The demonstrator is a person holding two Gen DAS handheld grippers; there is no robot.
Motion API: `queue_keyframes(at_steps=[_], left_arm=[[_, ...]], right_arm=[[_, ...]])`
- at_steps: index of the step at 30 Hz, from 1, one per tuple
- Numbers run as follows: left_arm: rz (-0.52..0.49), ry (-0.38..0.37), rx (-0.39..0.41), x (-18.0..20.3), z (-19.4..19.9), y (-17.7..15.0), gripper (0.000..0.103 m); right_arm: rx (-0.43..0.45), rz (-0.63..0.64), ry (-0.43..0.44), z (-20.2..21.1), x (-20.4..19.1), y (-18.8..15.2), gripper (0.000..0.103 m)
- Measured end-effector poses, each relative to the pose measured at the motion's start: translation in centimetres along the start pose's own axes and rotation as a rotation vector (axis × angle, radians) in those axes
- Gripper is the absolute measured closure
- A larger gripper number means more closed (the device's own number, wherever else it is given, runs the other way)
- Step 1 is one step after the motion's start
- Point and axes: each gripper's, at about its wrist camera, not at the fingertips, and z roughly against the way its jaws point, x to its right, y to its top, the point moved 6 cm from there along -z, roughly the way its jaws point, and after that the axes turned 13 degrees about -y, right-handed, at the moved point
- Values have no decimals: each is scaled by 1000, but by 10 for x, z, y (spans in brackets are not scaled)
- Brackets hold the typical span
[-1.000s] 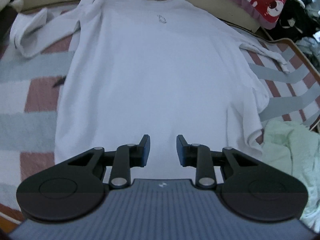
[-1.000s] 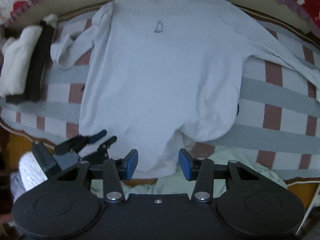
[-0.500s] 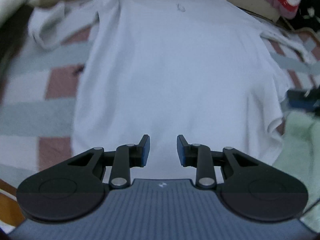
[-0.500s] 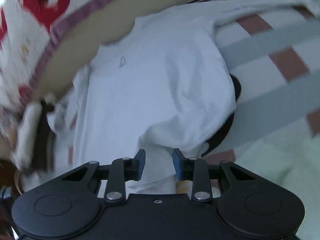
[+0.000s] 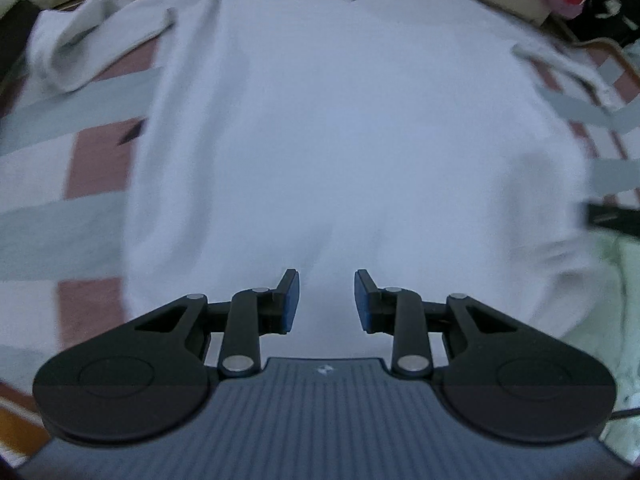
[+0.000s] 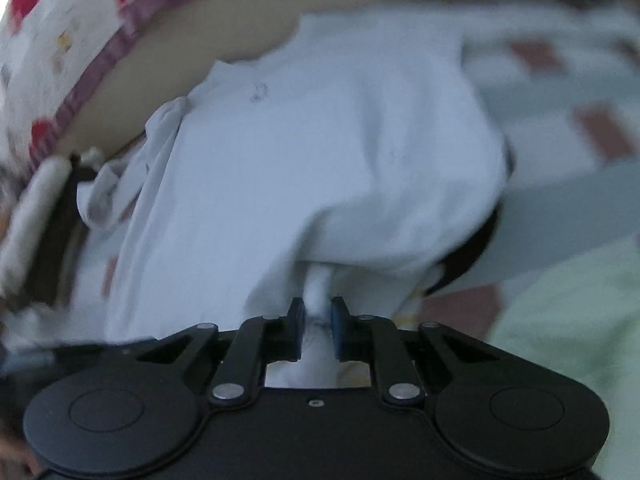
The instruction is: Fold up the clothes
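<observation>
2 grippers are seen over a white long-sleeved shirt [image 5: 340, 140] that is spread front-up on a checked bedspread [image 5: 60, 216] of pink, grey and white blocks.

The left gripper [image 5: 327, 300] is held above the shirt's lower part with a clear gap between its blue-padded fingers [image 5: 290, 300]; only flat white cloth is seen past that gap, and nothing is pinched. Ahead of these fingers the shirt's body runs up to the collar, with 1 bunched sleeve [image 5: 80, 40] off to their left.

The right gripper [image 6: 318, 328] is seen at the shirt's hem, its jaws closing. A gathered ridge of the white hem [image 6: 318, 300] stands up between its fingers [image 6: 340, 328] and appears squeezed by both pads. Beyond these fingers the cloth bulges into a rounded fold [image 6: 360, 184]. To their right lies a pale green garment [image 6: 568, 320], and farther ahead to their left a patterned pillow [image 6: 60, 40] with a purple border is visible, much blurred.
</observation>
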Motion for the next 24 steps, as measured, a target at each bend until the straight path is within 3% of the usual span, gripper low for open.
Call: queue_keyframes(at_steps=[2,5,9,10,12,14,15,17,19,22,24], left_arm=[[18,-11,9,-11,17,-2,71],[24,-23,42,-29,42,-3,56],[8,25,-83,-59,45,-15,44],[6,34,-116,-67,46,-18,43],[62,-44,-205,-74,38,-26,43],[103,-80,-251,-80,33,-30,41],[100,-59,-250,-81,32,-31,39],[94,-49,-253,-78,31,-32,32],[134,-107,-273,-75,28,-35,22],[195,-111,-307,-72,21,-44,19],[136,-89,-307,-62,19,-45,17]], right_arm=[[53,47,-93,36,10,-2,87],[54,83,-249,57,31,-15,89],[6,116,-398,54,52,-33,90],[-2,69,-385,50,61,-37,90],[-18,-54,-329,42,78,-44,89],[-18,-112,-323,39,90,-48,89],[-17,-138,-323,38,96,-49,90],[39,-71,-371,46,99,-44,90],[88,-45,-379,56,103,-39,90],[147,-18,-414,71,110,-38,90],[168,9,-447,75,112,-41,91]])
